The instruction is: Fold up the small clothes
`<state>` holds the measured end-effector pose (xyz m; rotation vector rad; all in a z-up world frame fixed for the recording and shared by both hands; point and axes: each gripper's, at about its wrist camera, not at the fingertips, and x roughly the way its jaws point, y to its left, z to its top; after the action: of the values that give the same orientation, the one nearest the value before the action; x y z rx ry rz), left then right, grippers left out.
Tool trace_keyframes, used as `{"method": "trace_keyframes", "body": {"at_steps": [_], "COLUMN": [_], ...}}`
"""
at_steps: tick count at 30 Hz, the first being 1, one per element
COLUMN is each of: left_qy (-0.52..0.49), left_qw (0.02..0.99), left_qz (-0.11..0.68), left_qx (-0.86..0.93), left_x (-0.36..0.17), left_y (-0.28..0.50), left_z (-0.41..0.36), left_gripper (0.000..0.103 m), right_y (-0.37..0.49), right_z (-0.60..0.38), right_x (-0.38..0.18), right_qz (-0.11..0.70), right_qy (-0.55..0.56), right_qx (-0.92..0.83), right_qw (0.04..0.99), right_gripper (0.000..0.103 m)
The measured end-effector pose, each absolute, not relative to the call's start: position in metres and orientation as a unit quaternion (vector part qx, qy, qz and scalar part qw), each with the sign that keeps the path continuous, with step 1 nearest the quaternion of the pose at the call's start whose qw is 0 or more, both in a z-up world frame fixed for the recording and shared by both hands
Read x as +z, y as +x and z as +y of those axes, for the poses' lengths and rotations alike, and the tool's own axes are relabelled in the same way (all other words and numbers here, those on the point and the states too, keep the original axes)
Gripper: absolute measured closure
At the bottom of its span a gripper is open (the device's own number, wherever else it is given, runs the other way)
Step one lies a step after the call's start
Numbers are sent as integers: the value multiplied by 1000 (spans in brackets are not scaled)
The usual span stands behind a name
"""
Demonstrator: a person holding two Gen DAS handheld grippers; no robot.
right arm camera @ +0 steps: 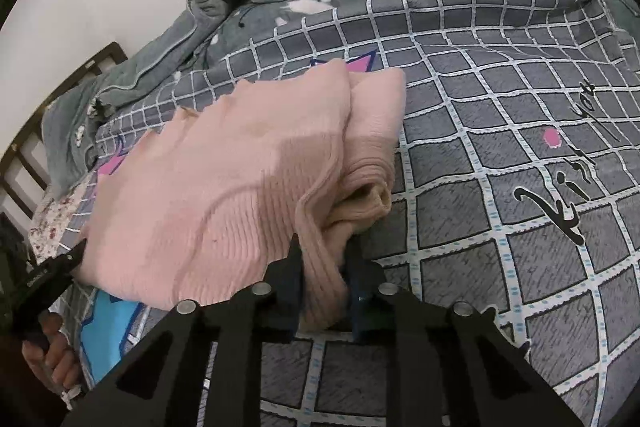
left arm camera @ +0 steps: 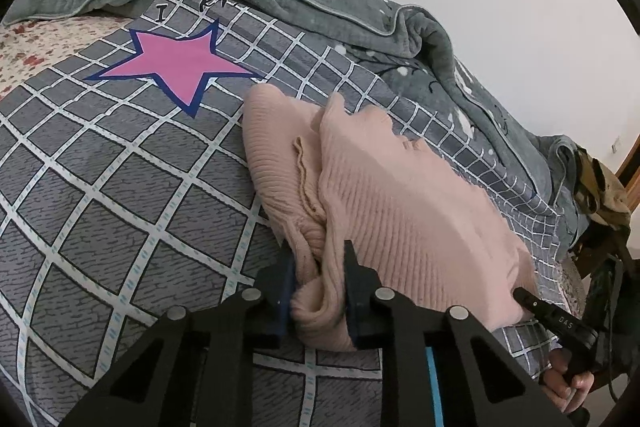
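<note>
Black left fingers (left arm camera: 316, 267) and right fingers (right arm camera: 324, 259) each clench a near corner of the pink sweater (left arm camera: 400, 203), which lies half folded on the checked bed cover (left arm camera: 120, 187), a two-point hold apparently meant to carry the edge over evenly.

Soft even daylight, faint shadows, sharp focus, strong fisheye bending, dark corners.
</note>
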<state>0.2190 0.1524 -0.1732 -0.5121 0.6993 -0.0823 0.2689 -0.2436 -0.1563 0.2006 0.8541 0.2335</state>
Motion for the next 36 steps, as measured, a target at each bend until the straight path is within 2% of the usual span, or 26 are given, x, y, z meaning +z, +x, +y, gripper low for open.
{"method": "trace_keyframes", "body": {"at_steps": [8,17,36], "left_qy": [-259,-279,-194], "left_qw": [908,903,926], "left_qz": [327,319,312], "left_qx": [-45,-69,-84], "left_x": [-169,-157,-149], "left_y": [213,196,100], "left_z": [155,159,128], "left_gripper": [87,88,87], "right_y": [261,239,130], "right_z": [-255,-257,-285], "right_x": [-148,-129,-128], "right_qz": [385,352,345], "right_qy": [141,138,151], "right_qx": [117,144,111], "right_qw": [904,915,920], "right_gripper": [89,91,90]}}
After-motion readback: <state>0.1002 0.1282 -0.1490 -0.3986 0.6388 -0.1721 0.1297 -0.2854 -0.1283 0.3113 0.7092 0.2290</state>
